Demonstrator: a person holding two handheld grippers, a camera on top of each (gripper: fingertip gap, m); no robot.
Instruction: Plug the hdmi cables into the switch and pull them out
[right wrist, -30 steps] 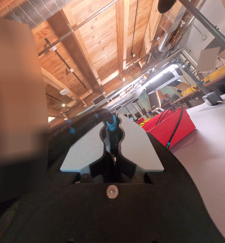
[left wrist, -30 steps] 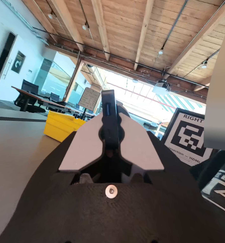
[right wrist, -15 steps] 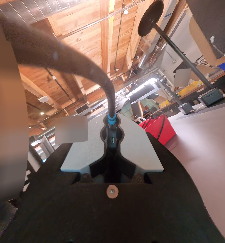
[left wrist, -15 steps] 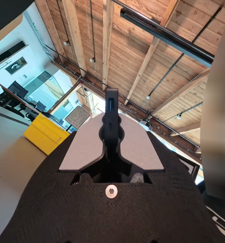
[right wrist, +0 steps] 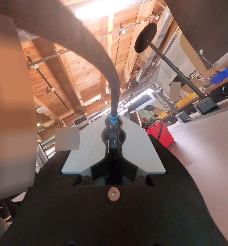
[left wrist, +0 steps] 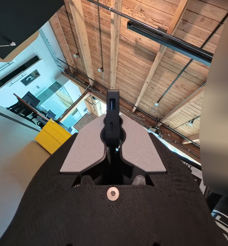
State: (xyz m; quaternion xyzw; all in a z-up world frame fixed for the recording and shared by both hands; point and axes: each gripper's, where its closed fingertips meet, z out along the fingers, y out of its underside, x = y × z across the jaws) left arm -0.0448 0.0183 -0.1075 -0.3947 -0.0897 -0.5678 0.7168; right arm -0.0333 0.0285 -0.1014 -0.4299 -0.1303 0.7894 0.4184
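Matt black plastic switch [left wrist: 112, 117] between grainy grey fingers [left wrist: 88, 145]; ridged black printed gripper body, shiny metal screw [left wrist: 113, 195]. Braided black HDMI cable [right wrist: 114, 93], glossy blue collar. Knotty wooden ceiling [left wrist: 137, 53] at upper frame.

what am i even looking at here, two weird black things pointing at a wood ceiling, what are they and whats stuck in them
Each picture comes from a camera mounted on a hand-held gripper, looking forward along its two grey fingers; a person holds one in each hand. Both are tilted up, so you mostly see the wooden ceiling.

In the left wrist view, the left gripper is shut on the switch, a slim black box with ports on its edge. A yellow bin stands on the table behind.

In the right wrist view, the right gripper is shut on the hdmi cable at its plug, just below its blue rings; the cord arcs up and left. A red bin with more cables sits on the table beyond.

The flat blurred patches were added afterwards.
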